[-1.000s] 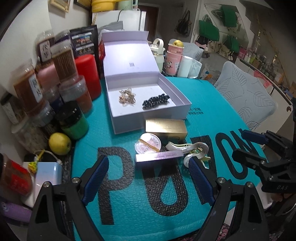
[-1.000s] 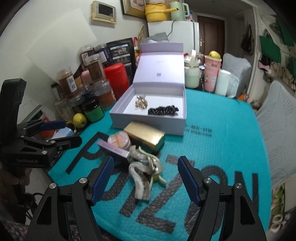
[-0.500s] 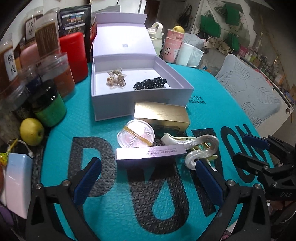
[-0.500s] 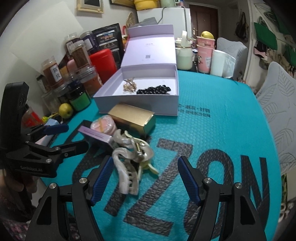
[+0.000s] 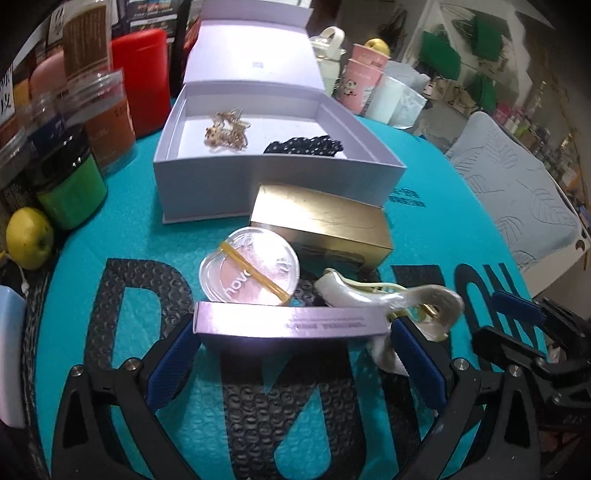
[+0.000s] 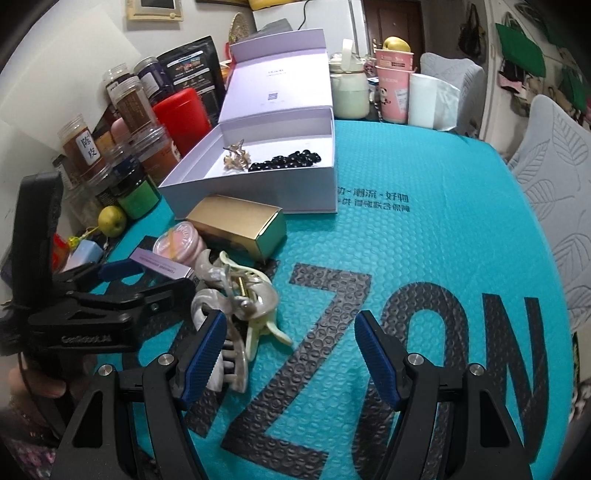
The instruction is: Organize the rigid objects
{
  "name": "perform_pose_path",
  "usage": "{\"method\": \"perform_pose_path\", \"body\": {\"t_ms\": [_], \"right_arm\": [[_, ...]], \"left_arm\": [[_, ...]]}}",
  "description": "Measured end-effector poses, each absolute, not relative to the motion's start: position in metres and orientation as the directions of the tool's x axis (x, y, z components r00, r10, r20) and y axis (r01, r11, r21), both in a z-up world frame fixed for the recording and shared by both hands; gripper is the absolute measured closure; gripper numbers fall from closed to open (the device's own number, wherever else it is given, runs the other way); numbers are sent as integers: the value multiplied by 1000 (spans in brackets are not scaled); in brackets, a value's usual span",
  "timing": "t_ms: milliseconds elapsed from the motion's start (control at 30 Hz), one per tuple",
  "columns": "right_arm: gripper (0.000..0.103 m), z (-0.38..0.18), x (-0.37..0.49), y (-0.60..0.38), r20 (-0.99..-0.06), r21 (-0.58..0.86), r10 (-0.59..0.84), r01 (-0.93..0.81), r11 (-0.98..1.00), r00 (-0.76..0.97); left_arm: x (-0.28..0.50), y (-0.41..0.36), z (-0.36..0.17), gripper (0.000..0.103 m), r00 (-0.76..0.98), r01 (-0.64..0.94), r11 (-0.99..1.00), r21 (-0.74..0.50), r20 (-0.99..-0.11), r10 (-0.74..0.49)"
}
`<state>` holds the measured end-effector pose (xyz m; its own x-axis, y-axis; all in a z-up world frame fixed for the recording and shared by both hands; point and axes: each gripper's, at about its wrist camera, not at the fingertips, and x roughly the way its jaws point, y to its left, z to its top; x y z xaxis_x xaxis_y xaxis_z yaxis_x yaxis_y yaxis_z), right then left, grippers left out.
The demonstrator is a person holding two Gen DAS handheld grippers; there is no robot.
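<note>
Right wrist view: jar (image 6: 82, 147) label reads "陈皮".

White wall (image 6: 44, 55), dark door (image 6: 399, 18), grey chair (image 6: 546, 155)

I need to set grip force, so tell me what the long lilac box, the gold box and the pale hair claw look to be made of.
Long lilac box: looks like thin printed card, satin sheen, crisp folded edges.
Gold box: probably card with metallic foil, since it glints and shows fine creases.
Pale hair claw: seemingly glossy pearly plastic, marbled swirls, with a metal spring at the hinge.
</note>
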<state>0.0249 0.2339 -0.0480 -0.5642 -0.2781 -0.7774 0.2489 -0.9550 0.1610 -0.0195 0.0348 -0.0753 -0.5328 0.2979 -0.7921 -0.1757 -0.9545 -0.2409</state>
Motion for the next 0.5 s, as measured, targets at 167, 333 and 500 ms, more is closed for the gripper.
{"method": "perform_pose_path", "body": {"t_ms": [167,333,500], "right_arm": [[31,-50,21,237,-781,175,-284,241,-955,-557],[31,-51,18,243,-775,221,-308,221,-950,-551],[31,-51,20,245,-772,224,-308,216,-950,-556]], "left_arm": [[-21,26,-82,0,-531,-119,-944,-307,-784,322],[-18,24,-83,0,-538,-109,-939,-327,-775,332],[-17,22,-84,0,-540,-153,-934,-323,-764,353]]}}
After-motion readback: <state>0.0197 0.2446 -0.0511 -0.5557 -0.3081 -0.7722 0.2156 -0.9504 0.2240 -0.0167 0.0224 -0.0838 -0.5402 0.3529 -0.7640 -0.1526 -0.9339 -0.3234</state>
